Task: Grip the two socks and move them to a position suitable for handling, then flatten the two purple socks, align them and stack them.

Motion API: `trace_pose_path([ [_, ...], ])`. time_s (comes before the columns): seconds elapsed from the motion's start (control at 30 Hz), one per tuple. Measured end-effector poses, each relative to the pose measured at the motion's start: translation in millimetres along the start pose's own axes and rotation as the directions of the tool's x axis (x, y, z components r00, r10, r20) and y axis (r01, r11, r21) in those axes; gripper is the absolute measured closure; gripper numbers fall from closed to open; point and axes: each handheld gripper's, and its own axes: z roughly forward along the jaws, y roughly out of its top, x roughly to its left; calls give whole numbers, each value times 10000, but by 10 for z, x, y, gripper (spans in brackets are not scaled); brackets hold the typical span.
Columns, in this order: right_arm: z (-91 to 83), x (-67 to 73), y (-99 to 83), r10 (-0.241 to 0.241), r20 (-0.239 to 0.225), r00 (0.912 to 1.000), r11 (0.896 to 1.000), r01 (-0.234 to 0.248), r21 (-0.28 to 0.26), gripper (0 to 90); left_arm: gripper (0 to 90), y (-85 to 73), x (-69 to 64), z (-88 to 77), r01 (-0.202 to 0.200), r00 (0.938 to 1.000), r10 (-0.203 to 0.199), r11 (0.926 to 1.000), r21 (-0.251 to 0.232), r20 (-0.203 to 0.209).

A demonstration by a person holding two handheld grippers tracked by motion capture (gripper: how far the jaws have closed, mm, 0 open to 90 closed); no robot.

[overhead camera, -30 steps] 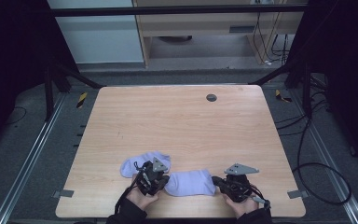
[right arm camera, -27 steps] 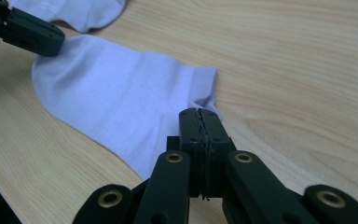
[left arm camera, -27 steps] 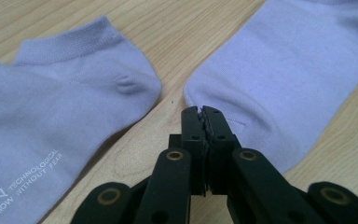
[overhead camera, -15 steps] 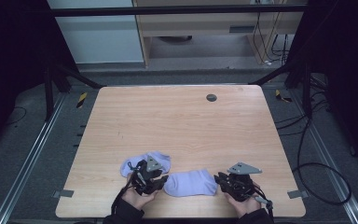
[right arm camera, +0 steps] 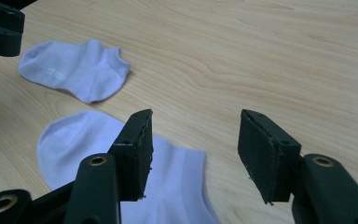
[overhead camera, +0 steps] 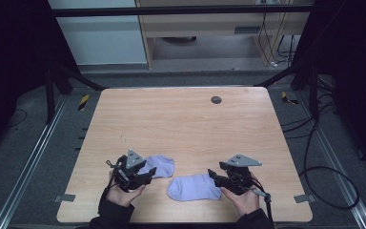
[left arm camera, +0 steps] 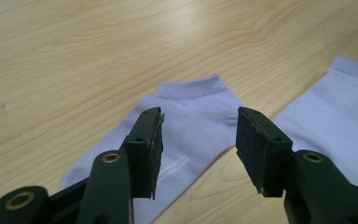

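While both grippers sit low over the wooden table [overhead camera: 181, 124], neither has hold of anything. The left gripper [left arm camera: 199, 135] has just been opening its jaws, now well apart with nothing clamped, and the left sock [left arm camera: 186, 126] lies flat below them. Same for the right gripper [right arm camera: 195, 149]: jaws just opened wide, right sock [right arm camera: 84, 140] flat on the table beside its left jaw. Socks lie near each other, not touching, at the near edge.
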Motion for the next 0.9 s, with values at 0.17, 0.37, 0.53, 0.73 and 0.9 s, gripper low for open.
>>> trace_pose_path([
  [0.17, 157, 90, 89, -52, -76, 10000, 9999, 53, 97, 417, 481, -81, 219, -63, 364, 9983, -363, 9993, 2, -447],
  [0.37, 332, 221, 201, -140, -179, 9997, 9998, 142, 147, 396, 463, -206, 460, -104, 915, 9919, -908, 9958, 40, -885],
  [0.53, 508, 314, 288, -217, -302, 9993, 9994, 225, 272, 421, 467, -311, 599, -104, 1259, 9855, -1225, 9918, 220, -1178],
  [0.73, 756, 451, 350, -282, -498, 9984, 9977, 312, 606, 456, 520, -389, 658, -30, 1470, 9827, -1386, 9871, 627, -1227],
  [0.9, 972, 551, 370, -368, -457, 9983, 9956, 406, 842, 495, 583, -429, 695, 29, 1461, 9828, -1334, 9846, 957, -1273],
])
